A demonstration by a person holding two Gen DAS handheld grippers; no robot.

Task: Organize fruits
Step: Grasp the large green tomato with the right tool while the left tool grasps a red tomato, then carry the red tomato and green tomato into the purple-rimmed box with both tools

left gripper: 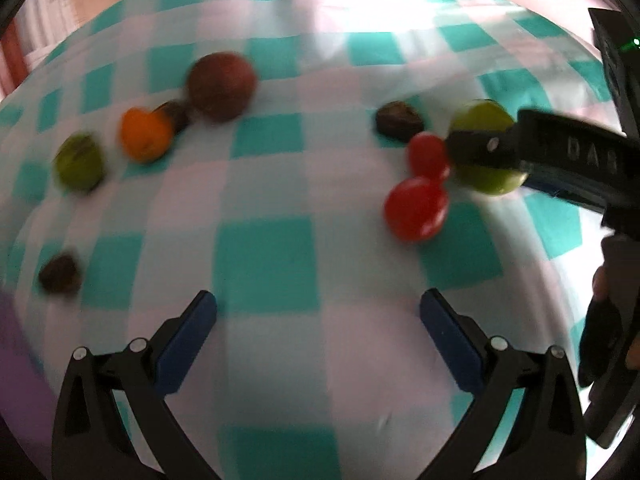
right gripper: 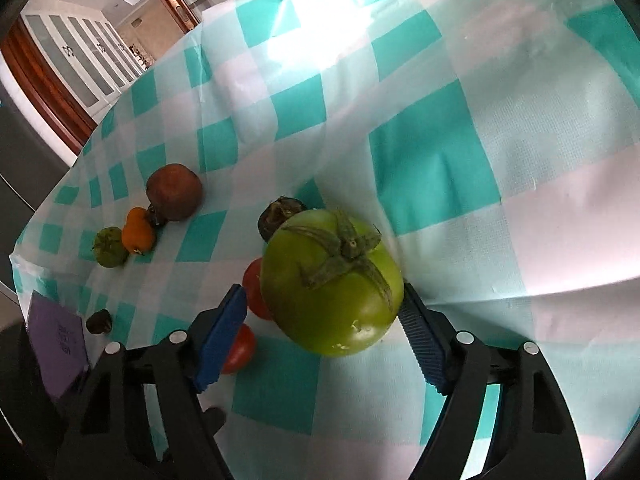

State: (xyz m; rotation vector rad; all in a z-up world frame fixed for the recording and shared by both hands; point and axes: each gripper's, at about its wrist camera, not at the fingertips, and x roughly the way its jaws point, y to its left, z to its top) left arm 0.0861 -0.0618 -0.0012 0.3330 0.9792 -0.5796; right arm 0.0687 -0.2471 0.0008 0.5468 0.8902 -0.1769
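Sorting approx. half done: right hand-held gripper (right gripper: 320, 320) spread around green tomato (right gripper: 332, 284) w/o clamping, beside two red ones (left gripper: 416, 210), left hand-held gripper (left gripper: 318, 340) open/empty over counter (left gripper: 272, 184), other fruits scattered.

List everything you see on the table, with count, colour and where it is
green tomato: 1, green, between the right claw's fingers
red tomatoes: 2, red, beside it
small green fruit: 1, green, far left
orange fruit: 1, orange, beside it
brown round fruit: 1, reddish brown, behind the orange
dark fruits: 3, dark brown, scattered
purple card: 1, table edge
tablecloth: 1, teal and white checks
left claw: open, empty
right claw: around the green tomato
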